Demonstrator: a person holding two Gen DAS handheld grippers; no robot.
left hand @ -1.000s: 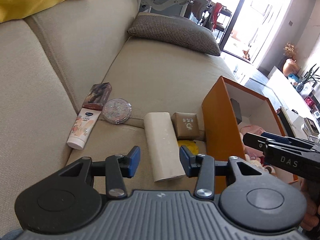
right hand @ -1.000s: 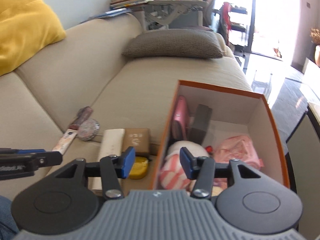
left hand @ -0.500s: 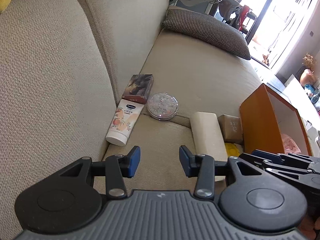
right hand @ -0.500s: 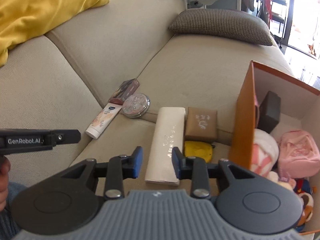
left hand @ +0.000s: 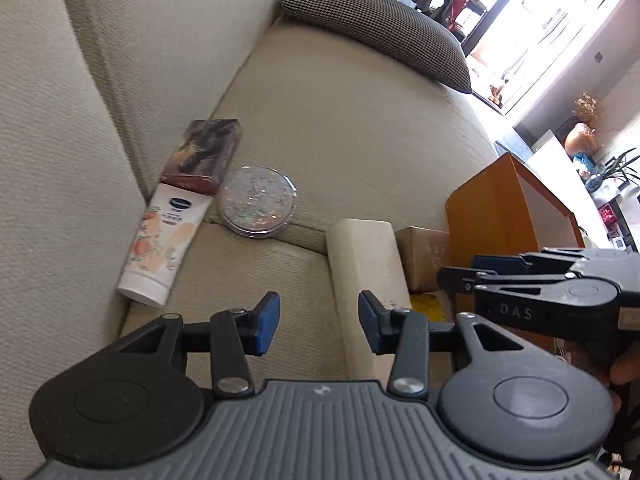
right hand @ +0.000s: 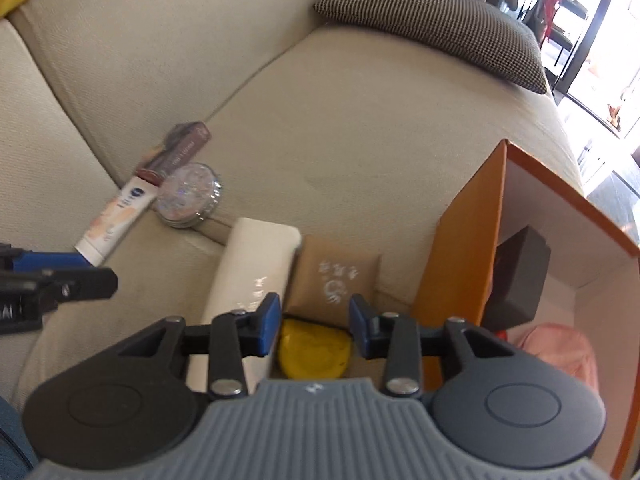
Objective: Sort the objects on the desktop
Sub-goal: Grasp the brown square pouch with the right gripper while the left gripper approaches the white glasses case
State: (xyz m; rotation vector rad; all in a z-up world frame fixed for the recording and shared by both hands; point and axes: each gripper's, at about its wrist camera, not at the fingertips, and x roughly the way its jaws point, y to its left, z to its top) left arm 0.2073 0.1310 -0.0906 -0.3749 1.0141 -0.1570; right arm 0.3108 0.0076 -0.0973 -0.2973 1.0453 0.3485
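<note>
Your orange box (right hand: 460, 248) already holds several items, six remain on the sofa beside it, your right gripper (right hand: 312, 326) is opening empty above the yellow piece (right hand: 314, 354), and your left gripper (left hand: 318, 322) hangs part-open, empty.

Bare sofa seat (left hand: 360, 128) lay open beyond the round glitter case (left hand: 258, 206). Nearer, the white block (right hand: 256, 264), brown packet (right hand: 334, 278) and yellow object (right hand: 314, 354) sat packed against the orange box (right hand: 460, 256), leaving no gap between.
</note>
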